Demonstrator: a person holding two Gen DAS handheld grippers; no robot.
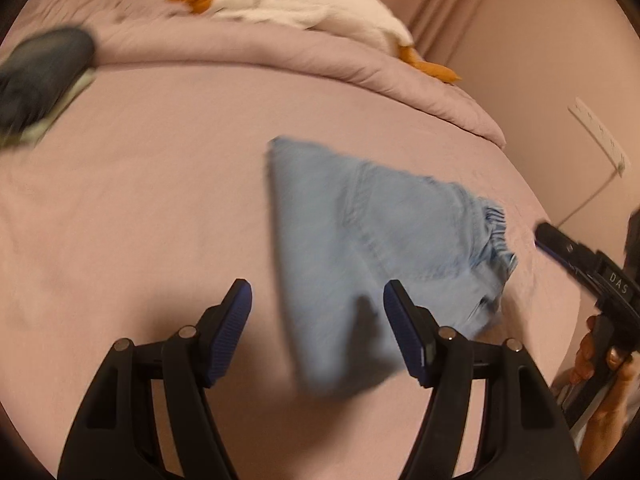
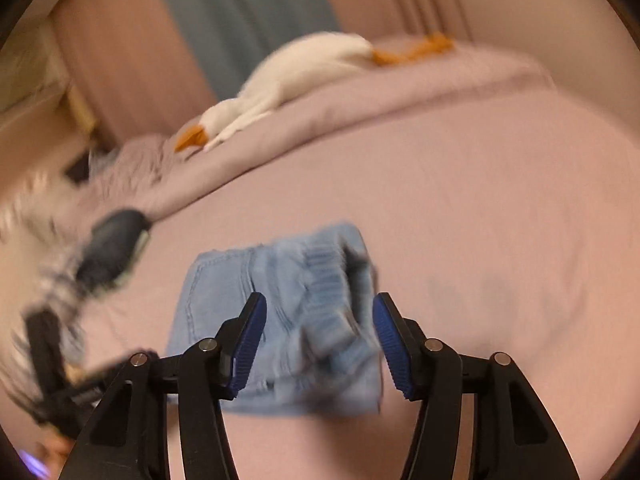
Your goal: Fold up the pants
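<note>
Light blue denim pants lie folded into a compact bundle on the pink bed sheet, with the gathered waistband toward the right. My left gripper hovers open over the bundle's near corner, its pads touching nothing. In the right wrist view the pants sit under and between the blue pads of my right gripper, which stands open, the pads clear of the cloth. The right gripper also shows at the right edge, held by a hand.
A white plush goose lies on a folded pink quilt at the back of the bed. A dark blurred object sits at the left. A power strip hangs on the wall at right. Curtains hang behind.
</note>
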